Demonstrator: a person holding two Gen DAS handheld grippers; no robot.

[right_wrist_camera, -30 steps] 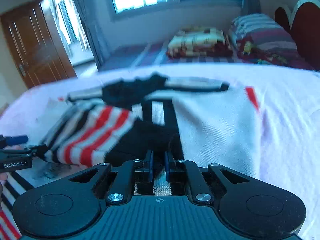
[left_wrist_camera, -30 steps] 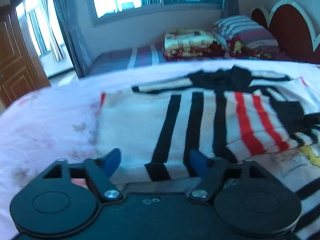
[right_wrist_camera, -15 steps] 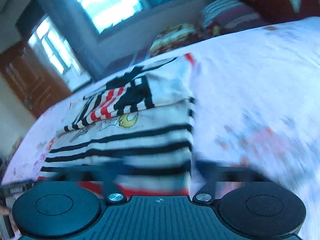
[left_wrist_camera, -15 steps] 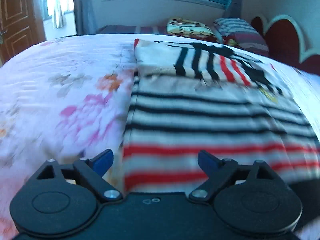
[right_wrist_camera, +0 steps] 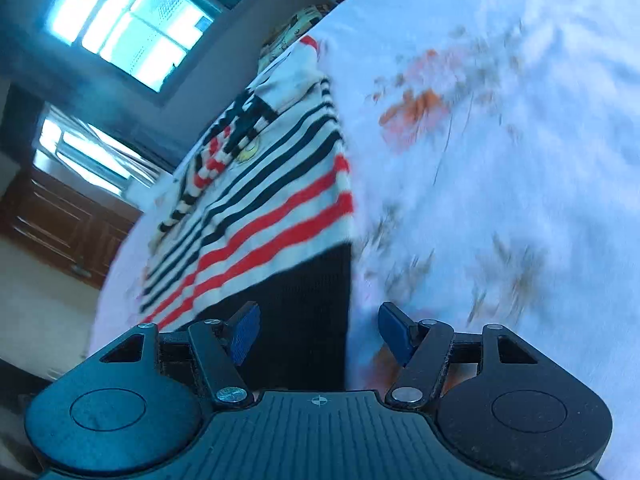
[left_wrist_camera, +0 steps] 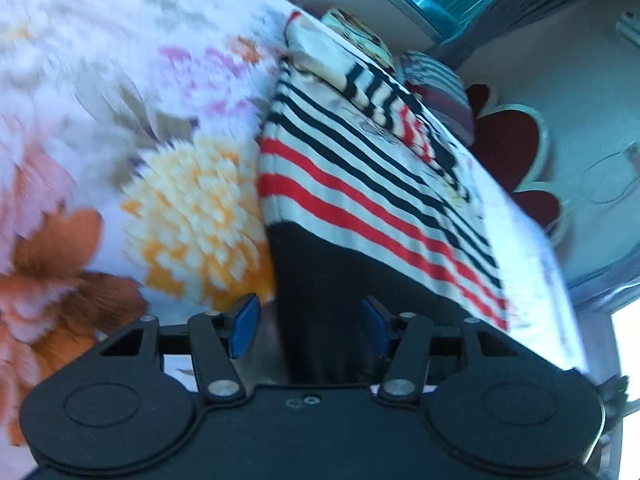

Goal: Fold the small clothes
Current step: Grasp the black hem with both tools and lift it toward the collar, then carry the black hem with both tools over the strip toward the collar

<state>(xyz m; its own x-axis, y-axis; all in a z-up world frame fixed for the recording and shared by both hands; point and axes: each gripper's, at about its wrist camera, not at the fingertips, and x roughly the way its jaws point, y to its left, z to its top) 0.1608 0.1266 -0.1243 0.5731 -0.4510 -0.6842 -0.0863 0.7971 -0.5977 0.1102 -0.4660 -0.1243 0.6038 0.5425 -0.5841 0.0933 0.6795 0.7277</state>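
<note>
A small white sweater with black and red stripes [left_wrist_camera: 360,176] lies flat on the floral bedspread, its top part folded down over the body. Its black hem band [left_wrist_camera: 320,292] is nearest me. My left gripper [left_wrist_camera: 310,330] is open, its blue pads either side of the hem's left corner. In the right wrist view the sweater [right_wrist_camera: 260,200] runs away from me and my right gripper [right_wrist_camera: 320,330] is open over the hem's right corner [right_wrist_camera: 312,300]. Both views are tilted and blurred.
The floral bedspread [left_wrist_camera: 120,140] spreads left of the sweater and, in the right wrist view [right_wrist_camera: 500,160], right of it. A striped pillow [left_wrist_camera: 440,88] and a red headboard [left_wrist_camera: 508,148] lie beyond. A wooden door [right_wrist_camera: 60,224] and a window [right_wrist_camera: 132,20] are at the left.
Both grippers have pulled back from the folded top part to the sweater's black hem and tilted. The right gripper, shut a second ago, is now open.
</note>
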